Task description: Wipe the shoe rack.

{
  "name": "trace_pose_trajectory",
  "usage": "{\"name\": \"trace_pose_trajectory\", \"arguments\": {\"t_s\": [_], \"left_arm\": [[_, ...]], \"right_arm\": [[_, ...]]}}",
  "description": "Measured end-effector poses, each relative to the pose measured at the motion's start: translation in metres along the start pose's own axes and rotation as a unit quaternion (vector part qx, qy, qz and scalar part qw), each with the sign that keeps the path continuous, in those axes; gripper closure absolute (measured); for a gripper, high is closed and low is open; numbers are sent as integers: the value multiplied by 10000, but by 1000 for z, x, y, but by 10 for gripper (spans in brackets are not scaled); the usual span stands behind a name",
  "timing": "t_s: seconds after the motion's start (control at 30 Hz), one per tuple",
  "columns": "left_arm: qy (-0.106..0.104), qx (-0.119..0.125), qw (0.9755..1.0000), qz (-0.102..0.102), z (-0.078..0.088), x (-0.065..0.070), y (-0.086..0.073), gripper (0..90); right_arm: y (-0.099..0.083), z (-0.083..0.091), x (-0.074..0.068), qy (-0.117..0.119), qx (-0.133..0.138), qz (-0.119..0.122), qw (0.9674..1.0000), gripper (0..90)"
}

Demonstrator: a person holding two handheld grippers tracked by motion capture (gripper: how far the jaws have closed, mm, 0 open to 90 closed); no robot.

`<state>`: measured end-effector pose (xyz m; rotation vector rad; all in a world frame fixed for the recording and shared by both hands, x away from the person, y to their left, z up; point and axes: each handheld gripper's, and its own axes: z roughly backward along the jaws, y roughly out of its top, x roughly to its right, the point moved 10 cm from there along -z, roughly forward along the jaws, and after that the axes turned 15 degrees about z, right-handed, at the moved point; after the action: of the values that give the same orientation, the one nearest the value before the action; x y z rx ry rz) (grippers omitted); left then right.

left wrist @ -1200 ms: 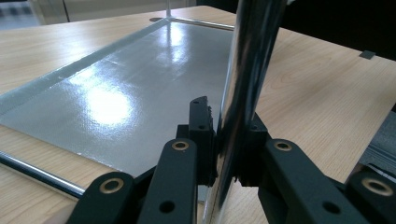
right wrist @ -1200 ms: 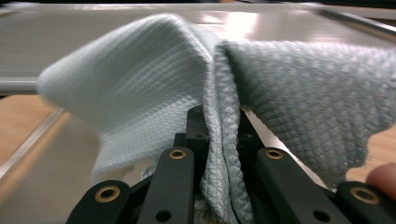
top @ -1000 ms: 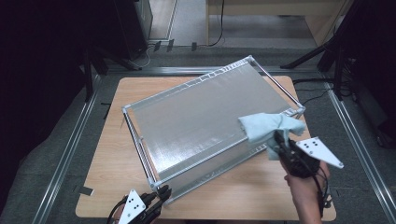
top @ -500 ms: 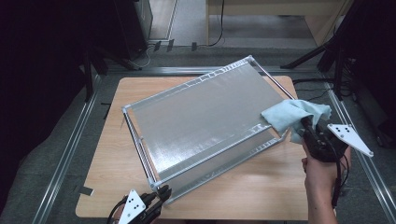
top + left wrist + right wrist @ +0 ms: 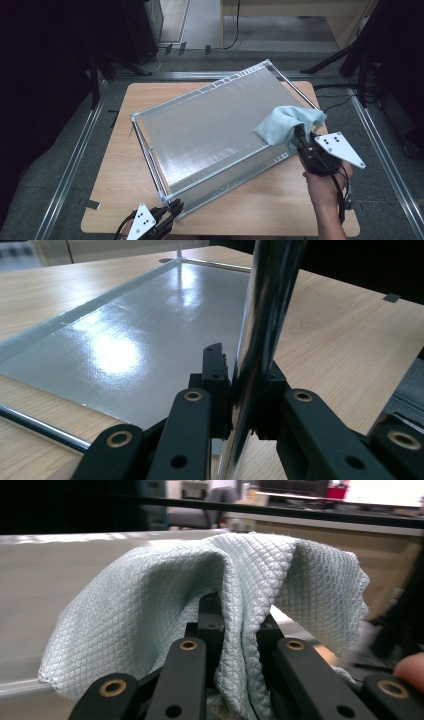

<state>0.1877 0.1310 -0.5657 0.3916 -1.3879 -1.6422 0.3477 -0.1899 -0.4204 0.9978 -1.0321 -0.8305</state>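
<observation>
A grey metal panel [image 5: 210,135] with chrome rods along its edges lies at an angle on the wooden table [image 5: 120,165]. My left gripper [image 5: 175,206] is at the panel's near corner, shut on a chrome rod [image 5: 265,315]; its pads [image 5: 216,385] press the rod from both sides. My right gripper [image 5: 298,135] is at the panel's right edge, shut on a pale blue waffle-weave cloth [image 5: 282,125]. The cloth [image 5: 150,610] drapes over those jaws [image 5: 239,625] and rests on the panel's surface. The glossy panel face [image 5: 125,335] stretches away to the left of the rod.
Aluminium rails [image 5: 75,160] run along the table's left and right sides, and another crosses behind it. Cables [image 5: 340,100] lie on the floor at the right. A person's hand [image 5: 325,195] holds the right gripper over the table's near right part.
The right gripper carried the cloth right to the panel's edge, then back left onto the panel, ending slightly farther from me. The left gripper has stayed on the rod.
</observation>
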Motion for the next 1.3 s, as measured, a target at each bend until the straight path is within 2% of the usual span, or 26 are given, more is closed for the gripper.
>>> {"name": "trace_pose_trajectory", "arguments": {"t_s": [0.13,0.23,0.33,0.43,0.57,0.6,0.67,0.73,0.8,0.87,0.93,1.0,1.03,1.07,1.13,1.2,1.27,1.3], "left_arm": [[-8,-7,10000,-7,0,0,0,804],[-41,-10,10000,4,1,0,0,804],[-55,-23,10000,-5,1,0,0,803],[-61,-34,10000,10,0,0,0,802],[-41,-31,10000,23,0,0,0,802],[-40,-30,10000,22,0,0,0,802],[-37,-34,10000,20,0,0,0,802],[-41,-42,10000,21,0,0,0,802],[-46,-43,10000,19,0,0,0,802],[-49,-45,10000,24,0,0,0,802],[-50,-46,10000,23,0,0,0,802],[-44,-49,10000,14,0,0,0,802],[-43,-50,10000,17,0,0,0,802],[-40,-51,10000,19,0,0,0,802],[-43,-54,10000,26,0,0,0,802],[-43,-54,10000,26,0,0,0,802],[-45,-56,10000,24,0,0,0,802],[-50,-54,10000,25,0,0,0,802]], "right_arm": [[0,4,-20,286,97,19,9995,812],[-8,12,-22,390,198,32,9990,811],[-26,20,-21,550,118,245,9981,808],[-53,25,-12,633,-159,305,9974,804],[-98,29,6,571,-726,346,9951,799],[-109,29,12,539,-892,378,9938,798],[-128,31,23,447,-1261,627,9890,790],[-139,36,36,322,-1451,690,9865,782],[-140,42,48,204,-1446,506,9880,771],[-136,45,55,28,-1406,498,9888,768],[-135,43,49,48,-1436,683,9873,751],[-139,36,31,261,-1505,914,9840,716],[-144,29,17,380,-1561,1037,9816,700],[-148,24,9,465,-1582,1057,9806,692],[-161,10,-14,797,-1631,841,9798,649],[-175,0,-32,1033,-1782,760,9756,596],[-182,-5,-42,1145,-1887,839,9717,510],[-182,-6,-43,1128,-1915,830,9714,462]]}}
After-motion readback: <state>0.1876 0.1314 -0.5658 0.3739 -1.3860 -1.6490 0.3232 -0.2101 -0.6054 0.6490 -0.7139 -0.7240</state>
